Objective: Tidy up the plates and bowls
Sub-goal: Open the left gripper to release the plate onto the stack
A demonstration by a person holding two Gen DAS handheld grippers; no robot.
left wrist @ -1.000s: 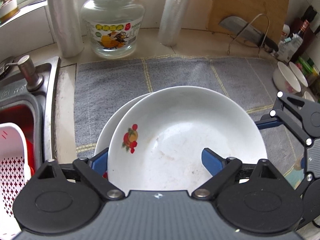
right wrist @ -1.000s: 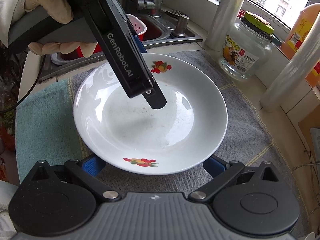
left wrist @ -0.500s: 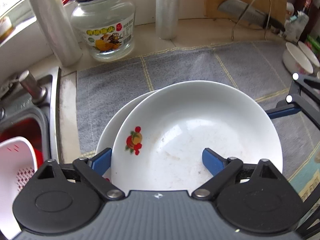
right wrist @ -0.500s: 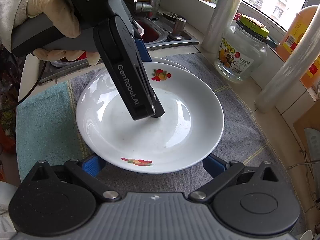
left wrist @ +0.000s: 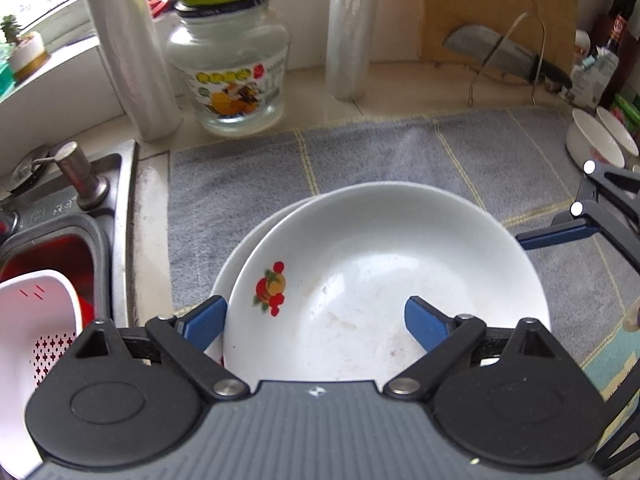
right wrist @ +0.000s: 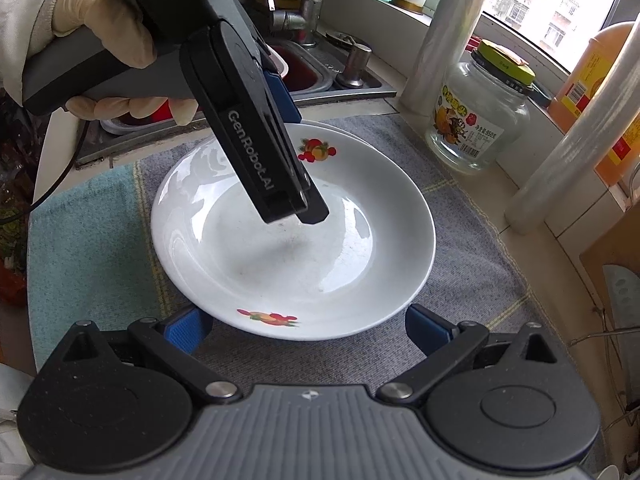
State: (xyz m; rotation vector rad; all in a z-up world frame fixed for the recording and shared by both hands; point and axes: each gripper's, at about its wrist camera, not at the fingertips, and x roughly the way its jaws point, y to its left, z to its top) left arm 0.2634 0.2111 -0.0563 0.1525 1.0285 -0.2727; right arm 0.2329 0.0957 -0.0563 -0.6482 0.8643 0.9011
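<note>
A white deep plate with fruit prints [left wrist: 384,280] [right wrist: 296,248] rests on a second white plate [left wrist: 236,256], whose rim shows on the sink side. Both sit on a grey cloth [left wrist: 380,152]. My left gripper [left wrist: 312,324] is open and straddles the top plate's near rim, one blue pad [left wrist: 202,322] outside it and the other [left wrist: 424,326] over the bowl. In the right wrist view a gloved hand [right wrist: 108,28] holds it, with one finger [right wrist: 280,184] hovering above the plate's middle. My right gripper [right wrist: 308,328] is open at the opposite rim, pads clear of the plate.
A glass jar [left wrist: 228,76] and two wrapped poles [left wrist: 348,28] stand behind the cloth. The sink [left wrist: 64,216], with a white colander [left wrist: 36,320], lies left. Small white bowls [left wrist: 596,140], a cutting board and a cleaver [left wrist: 504,56] are at the back right. A teal cloth [right wrist: 88,240] adjoins the grey one.
The top plate looks slightly smaller and lower from the right wrist, and the lower plate's far rim now shows. The left gripper has tipped up a little. The right gripper has not moved.
</note>
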